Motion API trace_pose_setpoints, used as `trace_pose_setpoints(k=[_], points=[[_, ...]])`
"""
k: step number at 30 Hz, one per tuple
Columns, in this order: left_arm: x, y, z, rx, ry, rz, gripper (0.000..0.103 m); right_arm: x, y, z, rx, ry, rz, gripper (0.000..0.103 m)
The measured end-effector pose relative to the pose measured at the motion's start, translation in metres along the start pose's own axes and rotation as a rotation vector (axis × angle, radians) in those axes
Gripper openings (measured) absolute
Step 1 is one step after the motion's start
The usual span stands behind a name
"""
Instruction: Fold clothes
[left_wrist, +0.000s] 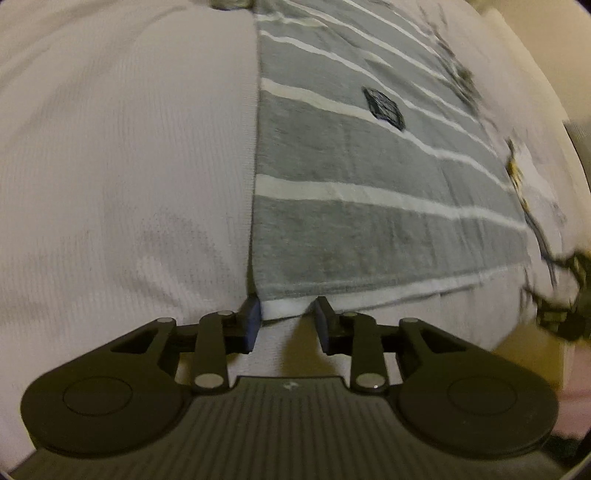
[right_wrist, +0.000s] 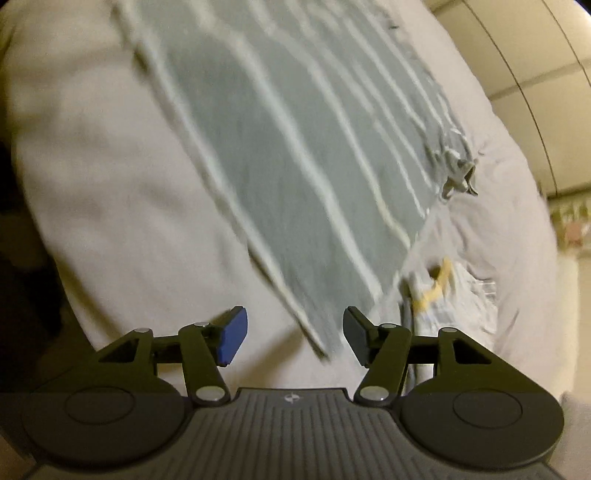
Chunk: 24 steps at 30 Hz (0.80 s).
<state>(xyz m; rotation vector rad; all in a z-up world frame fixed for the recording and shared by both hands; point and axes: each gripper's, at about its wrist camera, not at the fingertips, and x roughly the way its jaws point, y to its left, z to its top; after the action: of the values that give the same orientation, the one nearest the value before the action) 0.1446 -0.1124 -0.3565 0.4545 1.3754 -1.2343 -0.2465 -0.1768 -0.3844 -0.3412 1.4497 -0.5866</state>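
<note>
- Left tool (left_wrist: 287, 323): bottom centre of the left wrist view, jaws apart, nothing clamped. The white hem corner of the striped garment (left_wrist: 369, 177) lies in the gap between the fingertips; the left blue pad (left_wrist: 252, 325) is right at the corner's edge, contact uncertain.
- Striped garment in the left wrist view: grey with white stripes, spread flat, filling centre to upper right of frame. Left edge runs straight up from the tool to the top of frame.
- Small dark patch (left_wrist: 384, 107) on the grey cloth, upper centre-right. Looks like a logo or label; no letters legible.
- White ribbed fabric (left_wrist: 122, 166) fills the left half, butting against the garment's left edge.
- White printed cloth (left_wrist: 532, 184) with dark and yellow marks at right edge, blurred, print unreadable.
- Right tool (right_wrist: 294, 338): bottom centre of the right wrist view, jaws wide apart, gripping nothing. Blue pad (right_wrist: 232, 338) visible on the left finger.
- Striped garment (right_wrist: 295, 166) in the right wrist view: runs diagonally from top centre to a pointed corner that ends between the fingertips, touching neither as far as visible. Motion blur throughout.
- White bedding (right_wrist: 110, 203) under the garment, left and right.
- Crumpled white cloth with yellow marks (right_wrist: 439, 284) just right of the garment's lower edge, blurred.
- Small emblem (right_wrist: 291, 398) on the tool body, too small to read.
</note>
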Motion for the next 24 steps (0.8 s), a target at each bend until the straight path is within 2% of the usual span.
trace_pose_setpoints(k=[2,5,9,10,12,13,14,15,20,24], points=[[-0.001,0.002,0.001,-0.034,-0.013,0.01,0.012,0.007,0.003,-0.014,-0.071,-0.04,-0.023,0.06],[-0.001,0.005,0.001,-0.064,-0.024,0.014,0.012,0.016,0.002,-0.022,-0.156,-0.11,-0.046,0.059],[0.002,0.006,0.001,-0.072,-0.034,0.01,0.012,0.028,-0.002,-0.023,-0.197,-0.169,-0.074,0.058],[0.003,0.005,0.001,-0.07,-0.036,0.01,0.012,0.031,-0.004,-0.022,-0.197,-0.175,-0.073,0.055],[0.003,0.002,0.001,-0.053,-0.039,0.006,0.003,0.036,-0.009,-0.018,-0.192,-0.181,-0.063,0.046],[0.002,0.001,0.001,-0.044,-0.039,0.007,0.001,0.035,-0.01,-0.017,-0.185,-0.177,-0.057,0.034],[0.0,-0.001,0.001,-0.036,-0.039,0.008,0.0,0.031,-0.011,-0.016,-0.174,-0.17,-0.05,0.014],[-0.003,-0.003,0.0,-0.021,-0.039,0.01,0.0,0.028,-0.012,-0.015,-0.164,-0.163,-0.043,0.003],[-0.027,-0.014,-0.014,0.038,-0.052,-0.008,0.0,0.005,-0.014,-0.018,-0.122,-0.143,-0.02,0.001],[-0.029,-0.014,-0.023,0.017,-0.051,-0.03,0.0,-0.003,-0.008,-0.026,-0.142,-0.12,-0.001,0.0]])
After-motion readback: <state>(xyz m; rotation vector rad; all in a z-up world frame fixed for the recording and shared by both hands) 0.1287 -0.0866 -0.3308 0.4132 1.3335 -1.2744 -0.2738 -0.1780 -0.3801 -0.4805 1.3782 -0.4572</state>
